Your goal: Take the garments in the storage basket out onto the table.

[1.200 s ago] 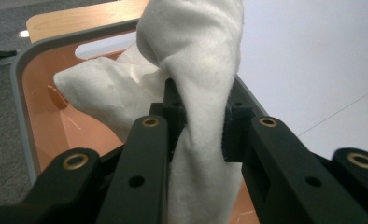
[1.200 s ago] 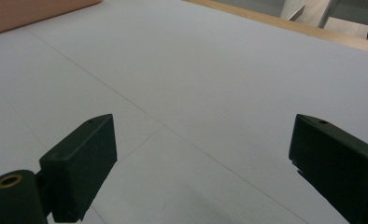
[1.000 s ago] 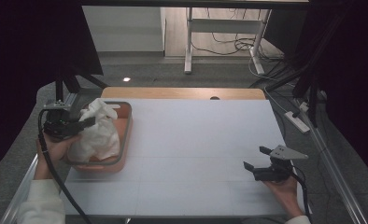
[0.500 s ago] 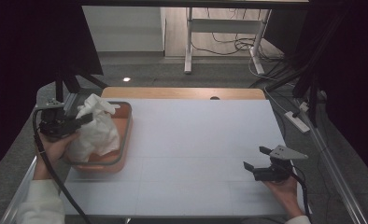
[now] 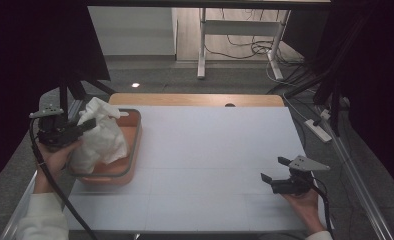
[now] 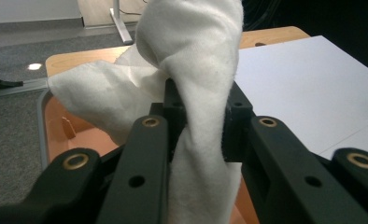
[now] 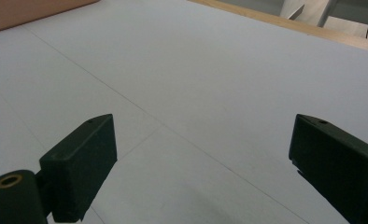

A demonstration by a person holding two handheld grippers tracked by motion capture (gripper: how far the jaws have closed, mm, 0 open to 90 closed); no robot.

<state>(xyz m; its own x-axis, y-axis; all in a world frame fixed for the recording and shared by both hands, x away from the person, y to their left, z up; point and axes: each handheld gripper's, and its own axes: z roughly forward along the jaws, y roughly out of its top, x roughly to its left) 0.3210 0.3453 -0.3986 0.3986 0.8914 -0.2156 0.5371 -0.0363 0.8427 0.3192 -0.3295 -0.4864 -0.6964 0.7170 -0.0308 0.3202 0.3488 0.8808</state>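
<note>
A crumpled white cloth [image 5: 101, 137] hangs over the orange tray [image 5: 133, 145] at the table's left side. My left gripper [image 5: 87, 125] is shut on a fold of that cloth and holds it up above the tray. In the left gripper view the cloth [image 6: 191, 70] is pinched between the two black jaws of my left gripper [image 6: 203, 121] and bulges above and below them. My right gripper [image 5: 272, 170] rests low over the white table near its front right, open with nothing between its jaws. The right gripper view has my right gripper [image 7: 201, 154] spread wide over bare table.
The white table top [image 5: 220, 150] spreads between the two hands, with a wooden edge [image 5: 195, 99] at the back. A desk frame [image 5: 202, 45] and cables [image 5: 255, 47] lie on the floor beyond. Dark curtains stand on both sides.
The left gripper has drawn the cloth a little to the left and up over the tray. The right gripper has stayed where it was.
</note>
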